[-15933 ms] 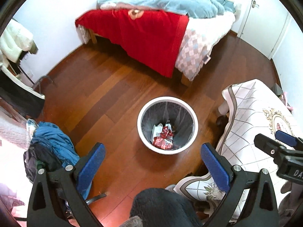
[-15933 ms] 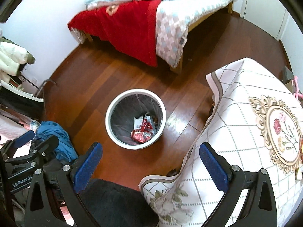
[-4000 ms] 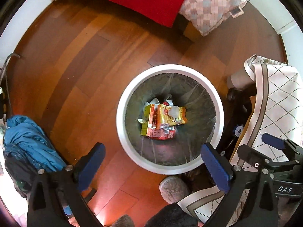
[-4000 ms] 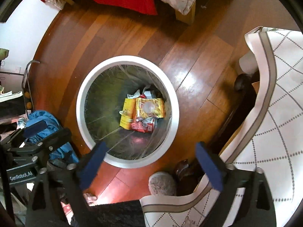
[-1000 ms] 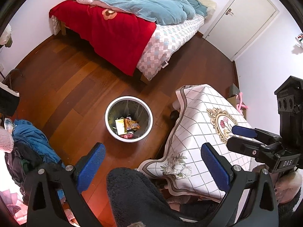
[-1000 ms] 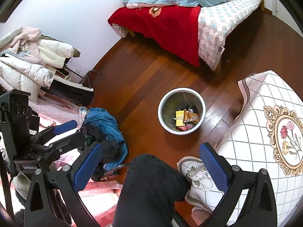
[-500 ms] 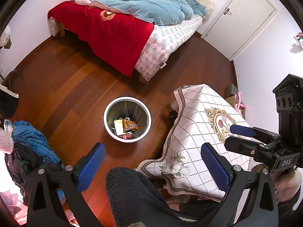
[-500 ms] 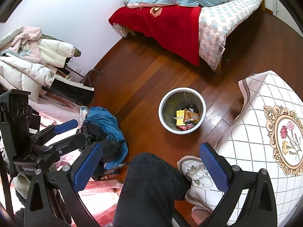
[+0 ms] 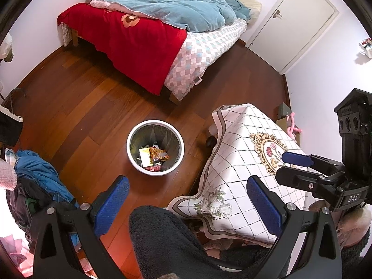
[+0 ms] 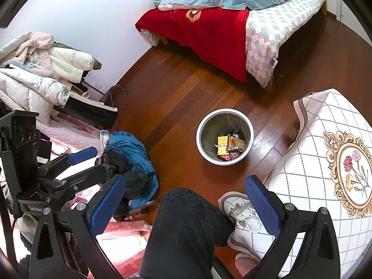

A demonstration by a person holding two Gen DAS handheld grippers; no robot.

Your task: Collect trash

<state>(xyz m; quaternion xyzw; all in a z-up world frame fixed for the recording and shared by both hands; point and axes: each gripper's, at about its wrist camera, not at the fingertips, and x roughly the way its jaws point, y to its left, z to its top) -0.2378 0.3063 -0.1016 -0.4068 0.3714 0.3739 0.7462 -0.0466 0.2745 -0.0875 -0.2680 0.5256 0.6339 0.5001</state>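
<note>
Both tongs, the left gripper point(image 9: 187, 197) and right gripper point(image 10: 184, 196), hang apart and empty above a dark-clad knee point(image 10: 186, 223); beyond, collected wrappers point(image 9: 152, 157) lie inside the white bin point(image 9: 155, 123). Collection looks finished; next means scanning for strays.

The waste bin point(image 9: 155, 147) stood on the floor point(image 9: 88, 107) ahead of the left gripper point(image 9: 188, 201), wrappers point(image 9: 153, 155) lying inside it. Beyond it lay the bed point(image 9: 162, 34); the door point(image 9: 293, 23) stood further right. The covered table point(image 9: 246, 162) sat right of the bin — a heap of clothes point(image 9: 34, 179) to the left.
</note>
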